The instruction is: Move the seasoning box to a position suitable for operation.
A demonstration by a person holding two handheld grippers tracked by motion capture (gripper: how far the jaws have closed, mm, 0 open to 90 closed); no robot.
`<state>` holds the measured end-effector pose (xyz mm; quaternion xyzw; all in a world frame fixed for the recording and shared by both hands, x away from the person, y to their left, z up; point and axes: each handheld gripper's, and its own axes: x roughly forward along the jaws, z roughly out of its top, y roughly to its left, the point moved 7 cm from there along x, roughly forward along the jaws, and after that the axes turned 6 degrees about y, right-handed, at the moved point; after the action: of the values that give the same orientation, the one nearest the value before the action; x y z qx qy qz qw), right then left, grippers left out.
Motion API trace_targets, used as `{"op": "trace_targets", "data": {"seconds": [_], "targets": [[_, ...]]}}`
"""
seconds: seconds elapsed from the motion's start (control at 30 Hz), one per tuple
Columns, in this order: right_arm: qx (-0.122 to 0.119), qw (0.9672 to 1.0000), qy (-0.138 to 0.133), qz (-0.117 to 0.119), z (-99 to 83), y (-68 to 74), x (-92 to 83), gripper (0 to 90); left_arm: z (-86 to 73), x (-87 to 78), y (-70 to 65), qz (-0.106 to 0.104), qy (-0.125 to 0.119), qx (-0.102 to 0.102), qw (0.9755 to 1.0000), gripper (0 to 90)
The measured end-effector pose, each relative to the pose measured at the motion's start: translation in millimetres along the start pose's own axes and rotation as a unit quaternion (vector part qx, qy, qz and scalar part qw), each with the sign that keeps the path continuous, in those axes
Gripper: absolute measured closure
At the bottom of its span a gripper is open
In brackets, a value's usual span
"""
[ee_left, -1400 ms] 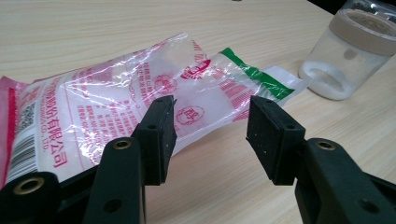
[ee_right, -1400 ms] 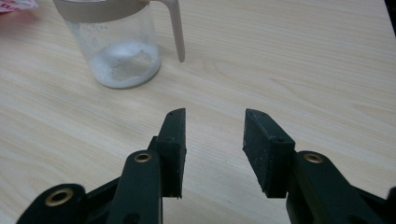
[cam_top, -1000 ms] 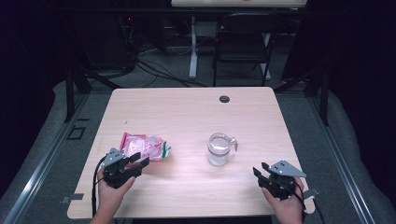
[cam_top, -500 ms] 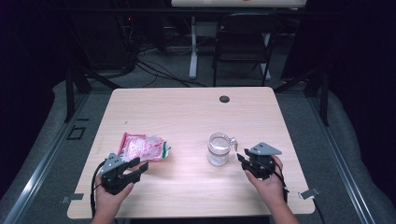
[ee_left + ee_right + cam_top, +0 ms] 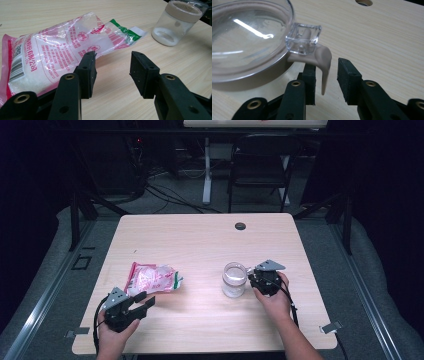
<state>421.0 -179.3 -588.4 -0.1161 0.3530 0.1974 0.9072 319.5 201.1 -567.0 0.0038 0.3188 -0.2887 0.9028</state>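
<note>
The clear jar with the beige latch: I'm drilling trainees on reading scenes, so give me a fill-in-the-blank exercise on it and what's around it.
1. The right tongs straddle the jar's beige ____.
2. The jar's clear lid is ____.
3. The left tongs hover beside a plastic ____ of white granules.
4. Jar and bag rest on a ____ table.

Missing words: latch; closed; bag; wooden

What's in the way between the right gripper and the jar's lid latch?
Nothing visible. The right gripper has the beige latch of the jar between its open jaws, which have just been closing; the left pad is close beside it, and the right pad stands clear of it.
</note>
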Motion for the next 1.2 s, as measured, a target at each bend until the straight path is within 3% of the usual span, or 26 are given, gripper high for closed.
{"op": "trace_targets", "data": {"seconds": [0.27, 0.67, 0.93, 1.2], "targets": [[0.008, 1.0000, 0.001, 0.006, 2.1, 3.5, 7.4, 79.6, 1.6, 2.9, -5.0, -0.004, 0.001, 0.008, 1.0000, 56.0], [0.003, 1.0000, 0.007, -0.003, -3.1, 6.8, 1.9, 80.4, 5.6, 9.2, -12.0, -0.009, 0.001, 0.016, 0.9998, 56.0], [0.001, 0.9999, 0.014, -0.008, -8.6, 13.7, -7.0, 79.8, 19.3, 11.5, -22.2, -0.015, -0.013, 0.009, 0.9998, 56.8], [0.004, 0.9999, 0.013, 0.001, -17.2, 23.2, -15.1, 79.7, 30.1, 18.6, -41.5, -0.015, -0.009, 0.040, 0.9991, 58.1]]}}
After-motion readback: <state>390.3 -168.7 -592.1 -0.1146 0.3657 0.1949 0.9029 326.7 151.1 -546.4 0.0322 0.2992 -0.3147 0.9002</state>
